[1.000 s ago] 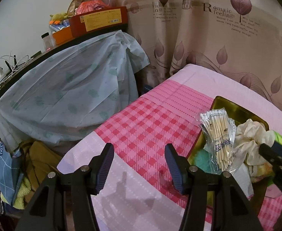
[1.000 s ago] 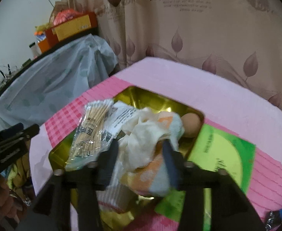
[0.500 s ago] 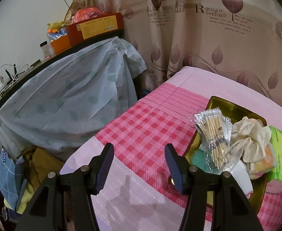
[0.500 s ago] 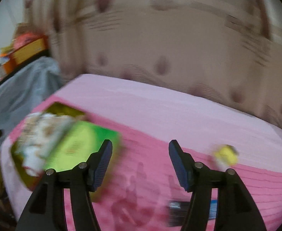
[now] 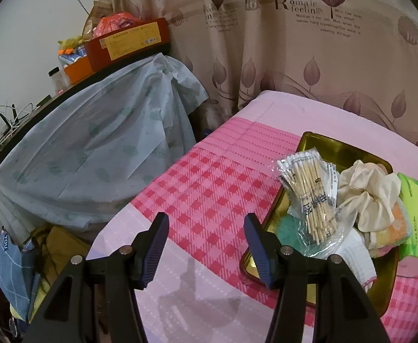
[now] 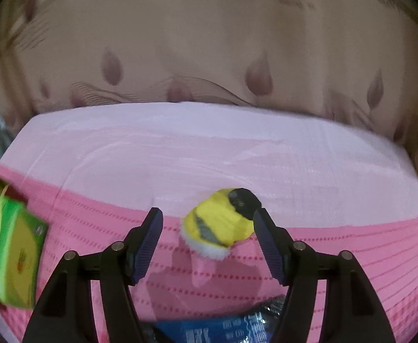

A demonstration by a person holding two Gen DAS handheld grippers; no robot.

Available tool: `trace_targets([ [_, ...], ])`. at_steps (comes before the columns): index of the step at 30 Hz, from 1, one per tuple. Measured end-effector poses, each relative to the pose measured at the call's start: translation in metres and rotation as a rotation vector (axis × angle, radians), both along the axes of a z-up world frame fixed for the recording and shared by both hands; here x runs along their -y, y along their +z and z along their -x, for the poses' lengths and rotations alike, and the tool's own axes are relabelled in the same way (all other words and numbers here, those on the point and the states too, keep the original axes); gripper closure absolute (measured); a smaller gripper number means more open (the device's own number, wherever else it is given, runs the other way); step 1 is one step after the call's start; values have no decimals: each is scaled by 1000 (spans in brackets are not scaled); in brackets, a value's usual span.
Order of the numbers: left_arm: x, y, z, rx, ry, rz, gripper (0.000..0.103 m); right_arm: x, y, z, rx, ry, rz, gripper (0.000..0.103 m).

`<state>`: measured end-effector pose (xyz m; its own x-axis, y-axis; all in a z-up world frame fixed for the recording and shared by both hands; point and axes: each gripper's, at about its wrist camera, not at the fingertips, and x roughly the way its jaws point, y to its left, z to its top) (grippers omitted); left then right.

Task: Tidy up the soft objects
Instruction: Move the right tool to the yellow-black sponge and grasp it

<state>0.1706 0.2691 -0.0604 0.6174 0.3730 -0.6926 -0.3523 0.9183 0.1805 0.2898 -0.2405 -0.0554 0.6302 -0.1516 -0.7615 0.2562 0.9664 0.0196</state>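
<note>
A small yellow plush toy with a black patch at one end, a grey stripe and a fluffy white edge lies on the pink cloth, just ahead of the right claw. That claw's jaws have just been opening; they stand apart with the toy seen between them, nearer the right-hand finger, and no pad presses on it. The picture is blurred, so finer detail of the toy cannot be made out. A dark blue packet lies under the claw at the bottom edge.

The surface is covered in a cloth that runs from pale pink through fine pink stripes to a red-and-pink check. Behind it hangs a beige curtain printed with mauve leaves and some lettering.

The left claw hangs over the checked part, jaws apart, nothing between them. Only its view shows the gold metal tray holding a clear bag of cotton swabs, a cream scrunchie, an orange-and-green towel and a white cloth. A green tissue box sits against the tray's right side; the right view catches this box at its left edge. The left view alone also shows a shelf draped in pale blue plastic sheeting, with a red carton on top.
</note>
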Motion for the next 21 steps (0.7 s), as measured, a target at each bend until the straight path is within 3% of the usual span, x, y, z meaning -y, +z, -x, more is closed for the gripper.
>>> trace_targets([
  [5, 3, -5, -5, -19, -4, -17, 47, 15, -15, -19, -53, -91, -51, 40],
  [10, 6, -6, -6, -28, -13, -34, 47, 19, -32, -28, -110, -104, -73, 39],
  [17, 9, -6, -5, -24, -28, -47, 47, 23, -38, -18, -120, -42, -20, 62],
  [21, 17, -4, -2, -5, -49, -69, 47, 28, -34, -2, -84, -28, -18, 67],
])
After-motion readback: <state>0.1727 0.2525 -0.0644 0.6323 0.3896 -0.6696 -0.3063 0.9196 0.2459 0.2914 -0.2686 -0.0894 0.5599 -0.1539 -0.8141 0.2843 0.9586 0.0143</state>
